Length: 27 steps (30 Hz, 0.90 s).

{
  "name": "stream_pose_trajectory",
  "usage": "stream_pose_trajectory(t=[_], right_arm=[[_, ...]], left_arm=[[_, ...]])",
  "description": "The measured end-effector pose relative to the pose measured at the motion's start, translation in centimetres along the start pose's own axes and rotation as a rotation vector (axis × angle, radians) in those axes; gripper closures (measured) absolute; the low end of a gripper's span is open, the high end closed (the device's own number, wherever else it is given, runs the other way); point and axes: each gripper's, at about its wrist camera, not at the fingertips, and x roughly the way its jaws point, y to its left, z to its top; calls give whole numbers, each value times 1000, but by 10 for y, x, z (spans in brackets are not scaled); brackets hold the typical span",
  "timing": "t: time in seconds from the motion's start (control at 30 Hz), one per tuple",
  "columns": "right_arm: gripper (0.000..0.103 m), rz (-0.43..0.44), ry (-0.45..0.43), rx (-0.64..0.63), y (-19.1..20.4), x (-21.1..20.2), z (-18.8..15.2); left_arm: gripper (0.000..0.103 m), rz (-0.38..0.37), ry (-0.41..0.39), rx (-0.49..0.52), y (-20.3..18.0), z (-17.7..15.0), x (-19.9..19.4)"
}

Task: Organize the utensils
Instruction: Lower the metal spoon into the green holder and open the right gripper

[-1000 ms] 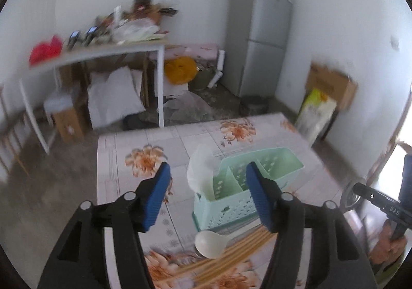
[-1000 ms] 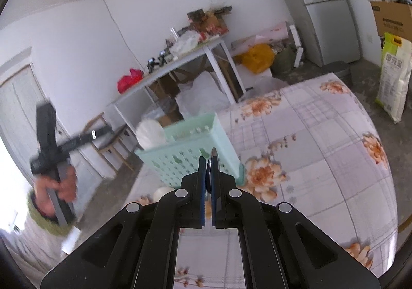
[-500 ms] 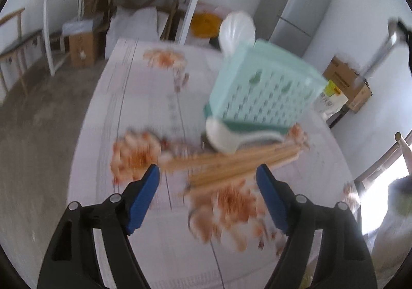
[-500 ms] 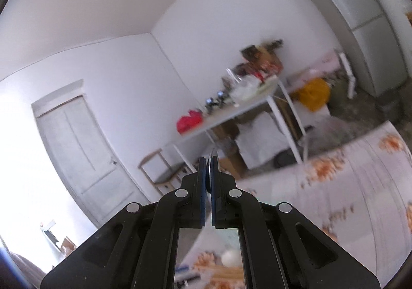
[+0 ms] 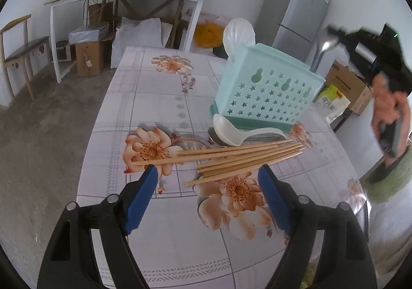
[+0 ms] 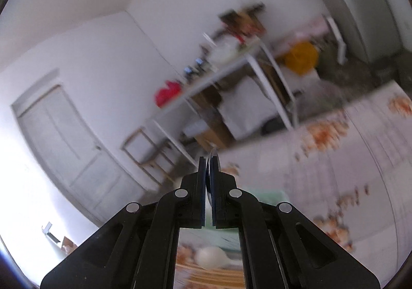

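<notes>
**Chopsticks next, taken across the middle**

My left tool hangs spread wide, its jaws having just been opening, nothing between them, just short of the loose bundle of pale wooden chopsticks on the floral-clothed worktop. They lie near the mint-green perforated plastic utensil basket, long axis running left to right. Light, stiff and prone to rolling, I judge. My right tool pinches a thin metal utensil

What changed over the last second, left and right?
The left gripper has dropped toward the chopsticks, its jaws just opening wider, nothing between them. The right gripper swung up off the table, holding a metal spoon. Basket and white spoon unmoved.
</notes>
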Motion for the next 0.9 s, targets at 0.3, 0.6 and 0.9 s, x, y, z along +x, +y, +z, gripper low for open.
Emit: stream_pose_trajectory(t=[0.3,0.6,0.9], right_arm=[[56,-137,-73,-4,-7,-48,-4],[39,-232,-168,-141,19,-93,-24],[34,-493,228,-263,3,-17,-151]], left_arm=[[23,-17,22,-10,-4,-2,10],[9,-46,40,-71,-3,2,18],[6,-6,46,-111,3,12,29]])
